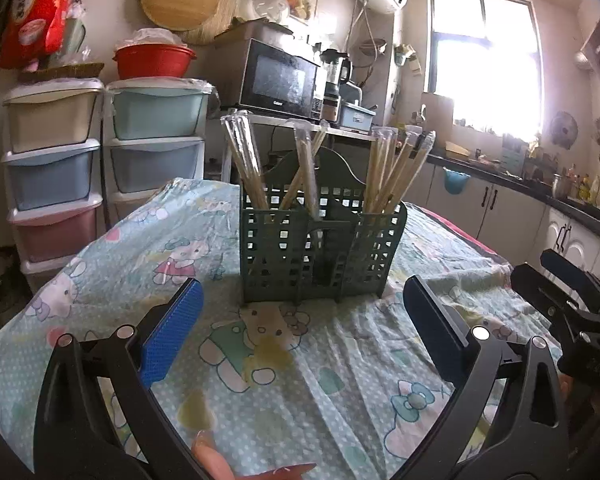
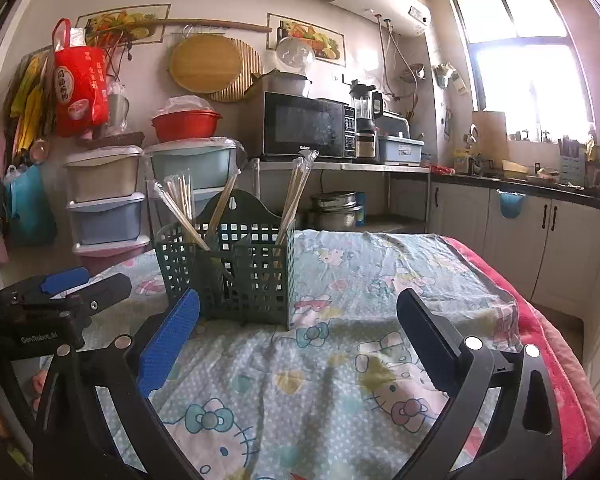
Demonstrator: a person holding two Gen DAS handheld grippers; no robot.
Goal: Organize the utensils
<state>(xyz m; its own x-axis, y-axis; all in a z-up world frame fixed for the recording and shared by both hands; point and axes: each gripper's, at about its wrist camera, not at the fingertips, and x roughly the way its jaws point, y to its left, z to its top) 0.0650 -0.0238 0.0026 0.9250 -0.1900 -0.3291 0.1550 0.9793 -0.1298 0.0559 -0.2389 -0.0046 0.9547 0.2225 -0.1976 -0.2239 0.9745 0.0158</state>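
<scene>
A: Where is the holder [image 1: 320, 240] from the left claw [image 1: 300, 332]?

B: Straight ahead of it, standing upright on the bench [image 1: 340, 380], apart from the fingertips. From the right claw [image 2: 296, 332] the same holder [image 2: 236, 264] lies ahead and a little to the left, with its corner just behind the left finger.

A: And the chopsticks [image 1: 396, 172]?

B: They already stand in the compartments in their clear sleeves, long axis nearly vertical and leaning outward at the top. I see none lying on the cloth [image 2: 340, 400].

A: What do the claws hold?

B: Nothing. Both stand wide apart, with only the cloth between the blue pads.

A: Which one is nearer?

B: I judge they are about equal; the left is better centred on the holder. The sorting looks close to finished. If a bundle must be moved, the claw should come down from above along the sticks, because a sideways reach could tip the light holder.
</scene>
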